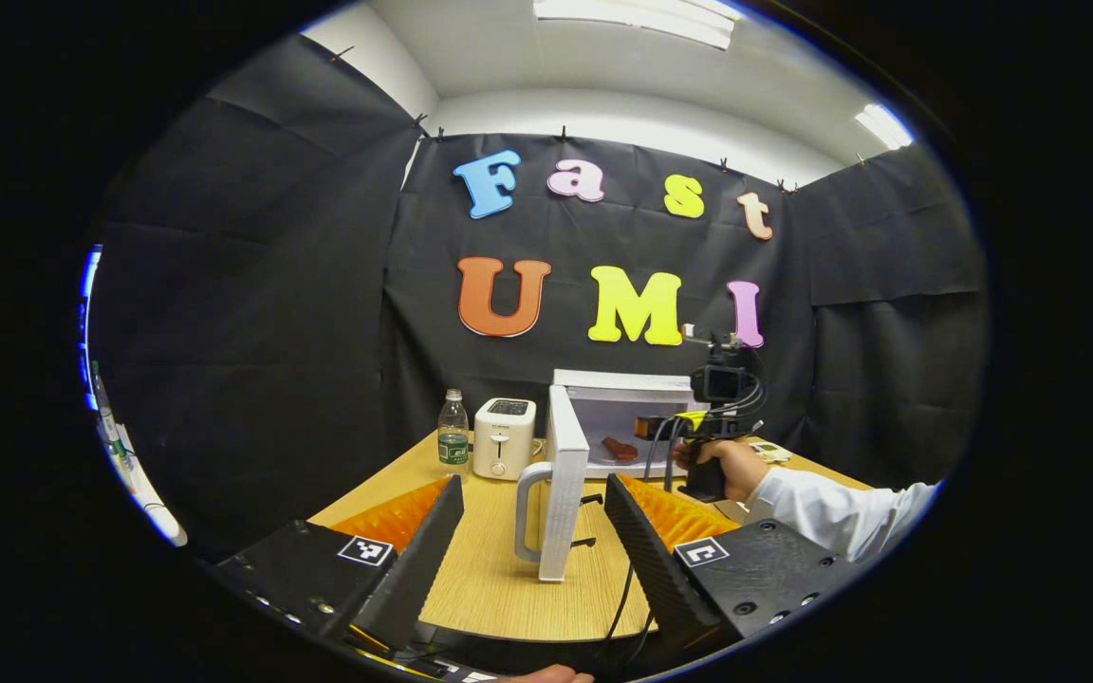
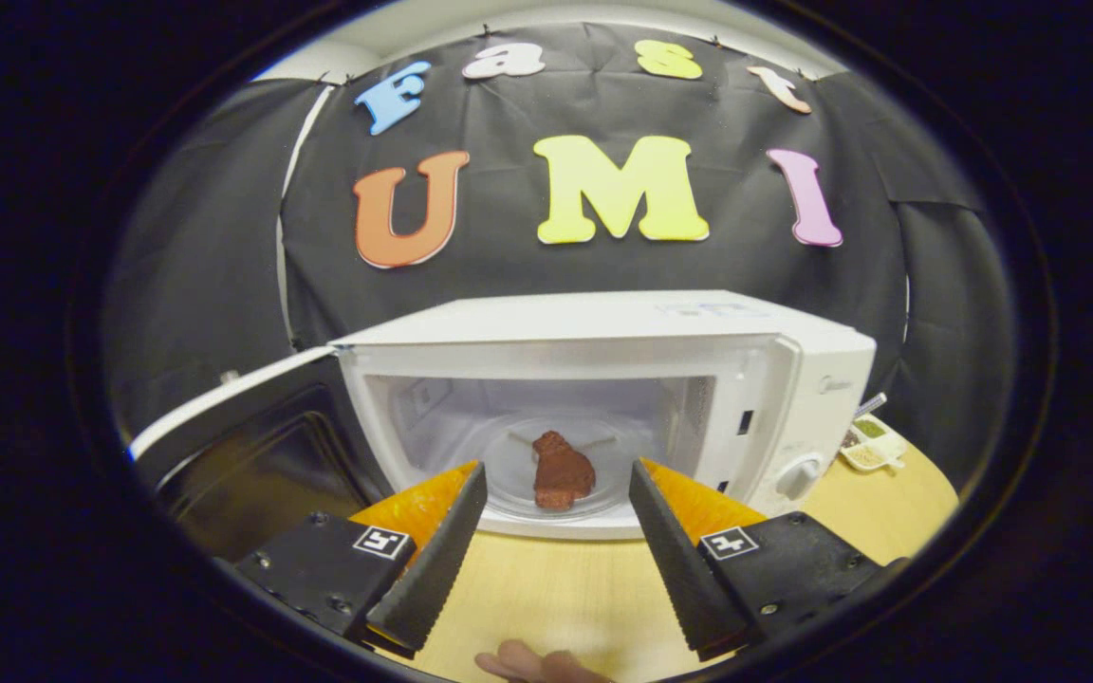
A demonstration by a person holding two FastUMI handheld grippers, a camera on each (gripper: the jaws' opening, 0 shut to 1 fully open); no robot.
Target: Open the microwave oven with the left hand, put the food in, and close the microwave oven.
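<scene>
A white microwave stands at the back of the wooden table with its door swung wide to the left. A reddish-brown piece of food lies on the glass turntable inside. My right gripper is open just in front of the cavity, holding nothing. In the left gripper view the microwave shows behind its door, seen edge-on with its handle, and the food lies inside. My left gripper is open with the door edge between its fingers, apart from it. The right gripper is held by a hand near the cavity.
A white toaster and a water bottle stand left of the microwave. A small tray of condiments sits to the microwave's right. A black cable runs across the table. A white sleeve reaches in from the right.
</scene>
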